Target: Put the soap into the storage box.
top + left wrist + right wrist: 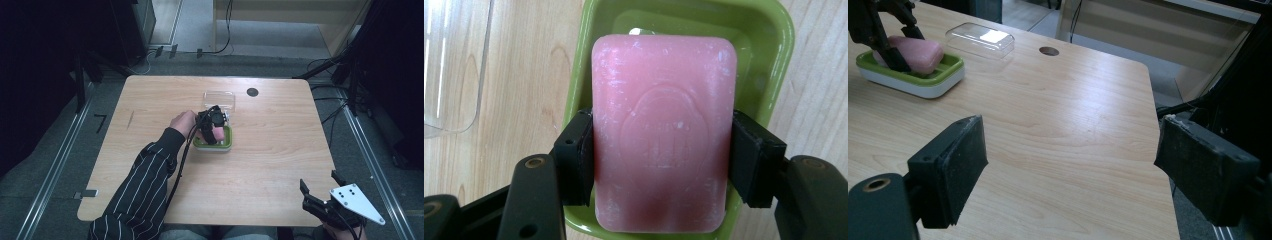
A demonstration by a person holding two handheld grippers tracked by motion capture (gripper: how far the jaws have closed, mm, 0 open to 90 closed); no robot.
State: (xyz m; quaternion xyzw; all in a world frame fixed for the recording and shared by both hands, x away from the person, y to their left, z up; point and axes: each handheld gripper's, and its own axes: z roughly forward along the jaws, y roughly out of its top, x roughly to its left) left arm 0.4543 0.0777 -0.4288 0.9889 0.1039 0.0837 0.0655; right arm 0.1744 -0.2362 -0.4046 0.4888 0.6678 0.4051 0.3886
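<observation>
Soap dish (226,142) sits mid-desk (270,165), w/ soap bar (661,135) in it. Left gripper (212,125) is over the dish, jaws on either side of the bar. Clear lid (219,99) lies just behind the dish, on the desk. Cable hole (252,92) is right of the lid, nr the far edge. Right gripper (320,192) is at the near right corner, well apart from the rest.

A lab – bare table (280,165), floor rails (55,170), trailing cables (327,107).
</observation>
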